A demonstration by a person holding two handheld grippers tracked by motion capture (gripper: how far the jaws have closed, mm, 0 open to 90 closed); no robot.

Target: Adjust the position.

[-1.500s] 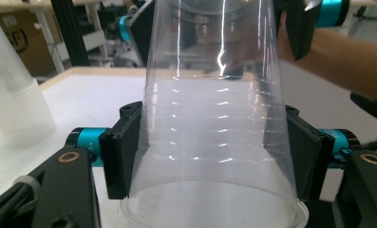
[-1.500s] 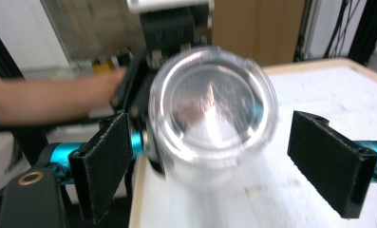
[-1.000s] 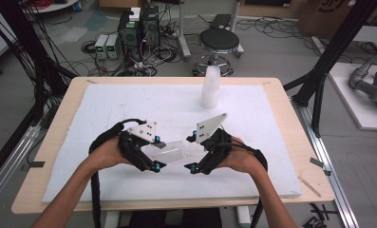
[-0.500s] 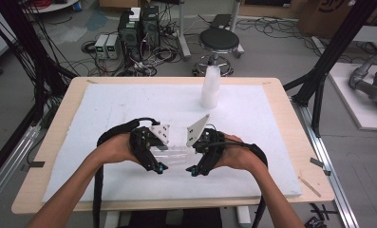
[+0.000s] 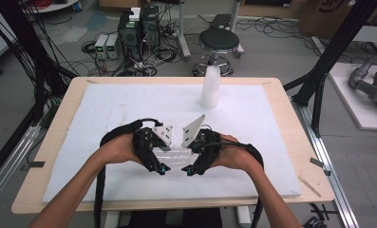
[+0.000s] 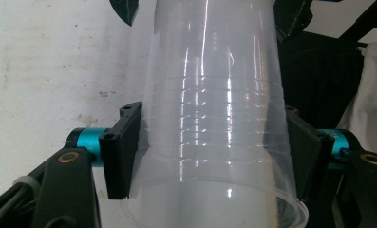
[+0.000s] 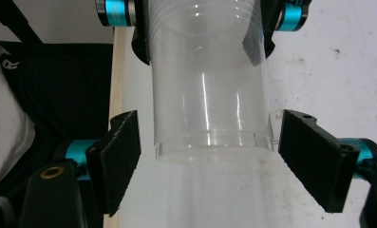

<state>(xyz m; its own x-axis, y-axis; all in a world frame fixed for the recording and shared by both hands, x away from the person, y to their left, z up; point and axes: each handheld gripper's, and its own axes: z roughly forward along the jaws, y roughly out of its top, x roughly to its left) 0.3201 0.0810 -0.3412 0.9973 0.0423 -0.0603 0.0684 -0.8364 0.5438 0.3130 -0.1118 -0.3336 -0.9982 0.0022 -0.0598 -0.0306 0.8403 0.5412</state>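
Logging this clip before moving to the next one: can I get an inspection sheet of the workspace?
Surface: white foam board on a wooden table, faint scuffs.
Job's things: clear plastic cup held level between both grippers; stack of clear cups upright at the far edge.
Clutter: nothing seen.
Grippers: left gripper shut on the cup near its rim; right gripper jaws have just been closing around the base, pads not touching.
Cables: black cable loops from each gripper.
Surroundings: stool, electronics boxes on the floor.
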